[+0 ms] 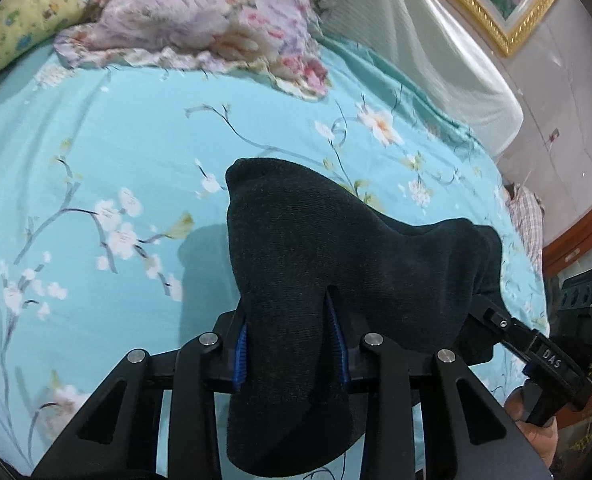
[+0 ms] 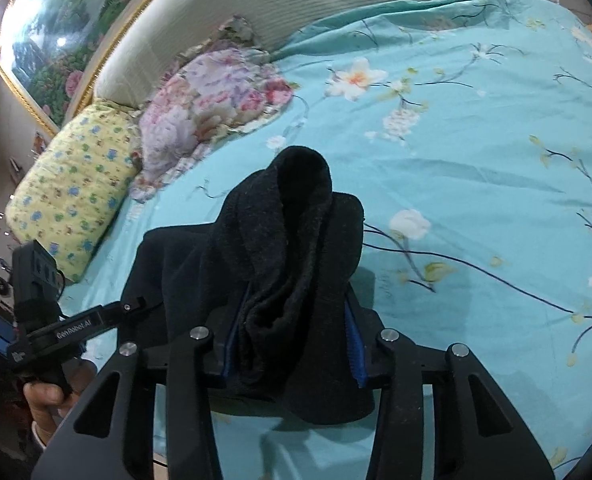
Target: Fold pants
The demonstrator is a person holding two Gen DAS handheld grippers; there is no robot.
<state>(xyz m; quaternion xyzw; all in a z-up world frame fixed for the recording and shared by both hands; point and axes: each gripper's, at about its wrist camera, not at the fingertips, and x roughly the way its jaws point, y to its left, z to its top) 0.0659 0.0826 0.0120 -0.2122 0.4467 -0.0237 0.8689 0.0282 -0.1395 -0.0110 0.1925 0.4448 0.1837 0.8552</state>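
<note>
Left wrist view: black pants [image 1: 296, 260] bunched between the fingers [image 1: 239, 350].

Home bedroom: bed [image 2: 475, 200] had a turquoise floral sheet, yellow pillow [image 2: 72, 200] and pink floral pillow [image 2: 212, 104] against a padded headboard [image 2: 256, 4], gold-framed painting [image 2: 56, 40] on wall.

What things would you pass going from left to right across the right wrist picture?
Person's hand → yellow pillow → pink flowery pillow → black pants held in the right gripper → blue flowery bedsheet.
</note>
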